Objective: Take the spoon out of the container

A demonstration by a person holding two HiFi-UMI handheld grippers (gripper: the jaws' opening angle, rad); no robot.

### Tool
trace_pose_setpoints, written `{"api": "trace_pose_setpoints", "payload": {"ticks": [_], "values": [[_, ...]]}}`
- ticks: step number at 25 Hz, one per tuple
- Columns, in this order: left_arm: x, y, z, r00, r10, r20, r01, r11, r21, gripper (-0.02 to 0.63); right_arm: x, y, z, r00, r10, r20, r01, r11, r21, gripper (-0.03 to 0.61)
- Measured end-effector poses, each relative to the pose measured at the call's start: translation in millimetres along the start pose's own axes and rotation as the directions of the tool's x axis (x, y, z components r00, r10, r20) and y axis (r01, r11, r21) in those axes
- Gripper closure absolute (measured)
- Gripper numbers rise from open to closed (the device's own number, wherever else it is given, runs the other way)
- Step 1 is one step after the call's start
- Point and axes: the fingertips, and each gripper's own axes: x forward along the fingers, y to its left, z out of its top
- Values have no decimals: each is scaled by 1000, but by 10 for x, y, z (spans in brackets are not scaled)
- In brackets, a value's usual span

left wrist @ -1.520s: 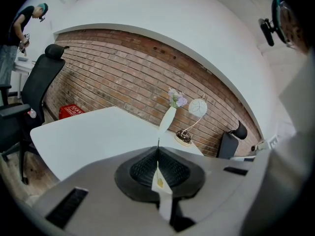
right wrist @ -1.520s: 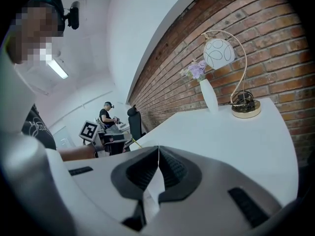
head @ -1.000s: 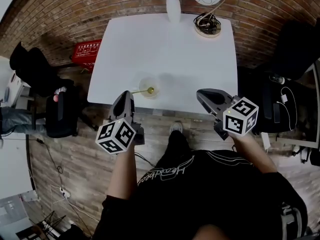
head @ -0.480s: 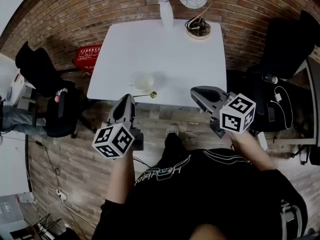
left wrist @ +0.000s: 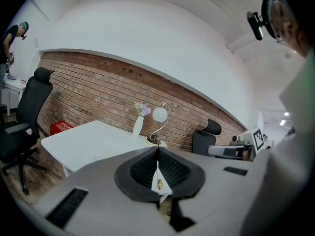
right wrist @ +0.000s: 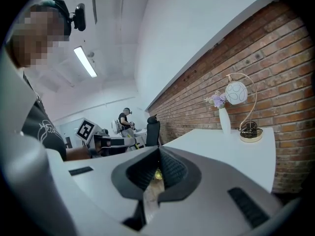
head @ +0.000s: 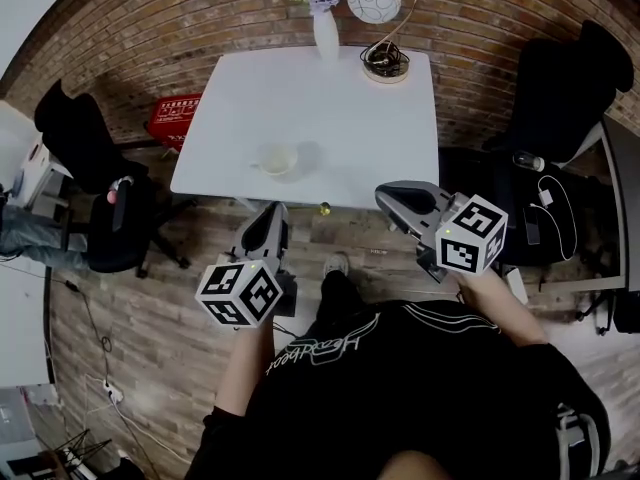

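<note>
Spoon (head: 323, 208), earlier in the cup (head: 277, 157), now hangs mid-frame off the table (head: 350, 88), handle pinched in the left gripper (head: 281, 210). Right gripper (head: 386, 196) is pressed together, empty. Likely light, stiff, slippery: grip mid-handle.

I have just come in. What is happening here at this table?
A person stands before a white table with a gripper in each hand. The left gripper is shut on the thin handle of a small gold spoon, which is out of the container and hangs over the floor just off the table's near edge. The clear container stands on the table. The right gripper is shut and holds nothing.
</note>
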Motion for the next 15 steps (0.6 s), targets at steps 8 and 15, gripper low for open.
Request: {"api": "trace_pose_setpoints", "payload": {"ticks": [8, 15], "values": [[-36, -143, -45, 1000, -21, 5, 21, 1000, -7, 606, -70, 71, 31, 999, 12, 34, -11, 1000, -16, 581], [-33, -151, -32, 1000, -24, 8, 24, 1000, -6, 606, -82, 59, 51, 1000, 4, 31, -3, 1000, -15, 581]]}}
